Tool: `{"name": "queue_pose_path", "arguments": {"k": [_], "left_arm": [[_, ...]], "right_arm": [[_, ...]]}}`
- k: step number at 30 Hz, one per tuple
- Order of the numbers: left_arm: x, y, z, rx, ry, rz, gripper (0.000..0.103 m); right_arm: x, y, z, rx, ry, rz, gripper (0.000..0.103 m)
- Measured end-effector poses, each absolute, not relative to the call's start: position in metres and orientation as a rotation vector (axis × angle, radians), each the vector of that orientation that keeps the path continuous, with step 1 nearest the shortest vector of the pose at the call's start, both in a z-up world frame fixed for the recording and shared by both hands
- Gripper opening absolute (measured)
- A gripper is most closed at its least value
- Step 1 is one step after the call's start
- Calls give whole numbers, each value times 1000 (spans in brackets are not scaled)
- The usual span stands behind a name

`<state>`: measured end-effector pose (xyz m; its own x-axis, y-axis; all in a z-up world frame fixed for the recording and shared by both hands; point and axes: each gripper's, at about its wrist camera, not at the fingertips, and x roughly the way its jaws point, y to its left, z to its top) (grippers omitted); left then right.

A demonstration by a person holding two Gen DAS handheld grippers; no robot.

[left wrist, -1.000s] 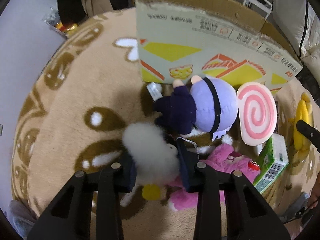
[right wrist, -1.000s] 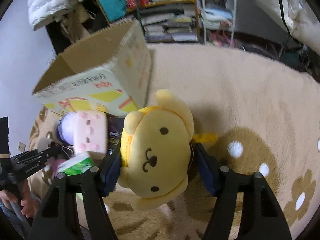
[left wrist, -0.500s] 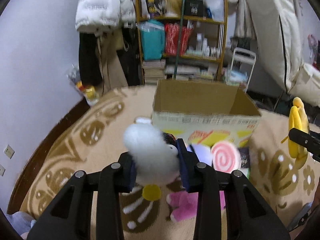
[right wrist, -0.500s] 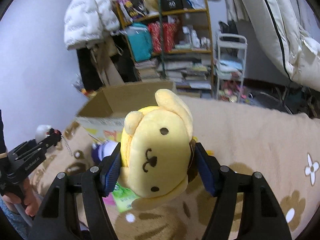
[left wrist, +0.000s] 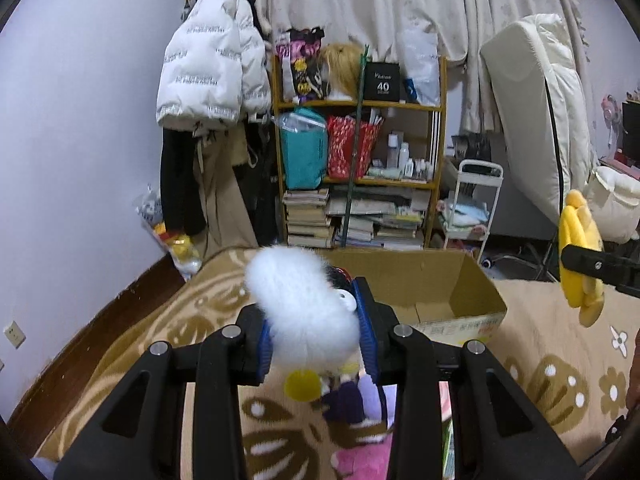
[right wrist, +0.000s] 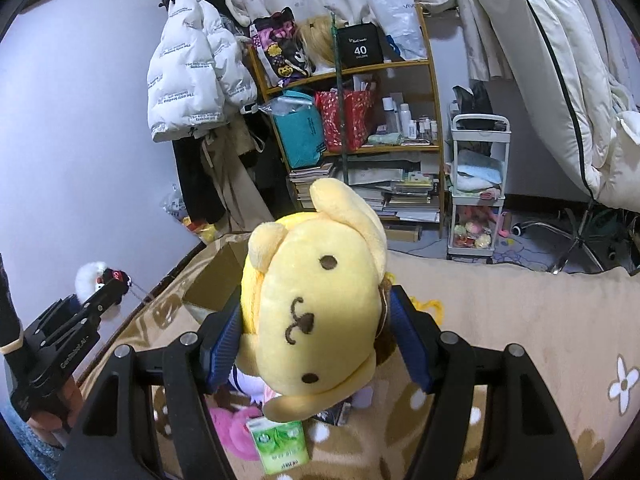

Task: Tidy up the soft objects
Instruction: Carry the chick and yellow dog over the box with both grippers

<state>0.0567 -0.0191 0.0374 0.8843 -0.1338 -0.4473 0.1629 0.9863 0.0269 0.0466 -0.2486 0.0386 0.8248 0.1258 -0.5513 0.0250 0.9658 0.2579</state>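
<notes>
Left gripper [left wrist: 316, 338] clamped on white fluffy plush [left wrist: 302, 304], right gripper [right wrist: 316, 340] clamped on yellow dog plush [right wrist: 316, 308], both held above rug short of cardboard box [left wrist: 460, 300]; box looks empty, purple doll [left wrist: 352, 396], pink plush [left wrist: 360, 456] unsorted on rug.

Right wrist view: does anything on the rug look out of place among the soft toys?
Yes. A green tissue pack lies on the rug beside the pink plush; it is packaged goods, not a toy.
</notes>
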Motion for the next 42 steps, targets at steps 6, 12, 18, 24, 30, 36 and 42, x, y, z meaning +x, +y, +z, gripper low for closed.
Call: {"name": "queue_pose_path", "arguments": {"k": [6, 12, 18, 24, 30, 36, 42], "left_arm": [[79, -21, 47, 61, 434, -157, 34], [96, -26, 53, 63, 400, -167, 34], [111, -36, 52, 86, 383, -198, 34], [125, -47, 37, 105, 386, -216, 34], [141, -54, 13, 102, 439, -225, 34], [152, -64, -8, 143, 482, -231, 35], [160, -68, -28, 143, 534, -265, 36]], "right_arm": [[66, -238, 40, 212, 584, 41, 73], [88, -228, 45, 180, 550, 36, 73], [107, -221, 47, 173, 519, 41, 73], [119, -217, 38, 150, 510, 45, 73], [128, -216, 22, 152, 508, 41, 73], [142, -214, -4, 141, 553, 50, 73], [153, -215, -25, 151, 605, 55, 73]]}}
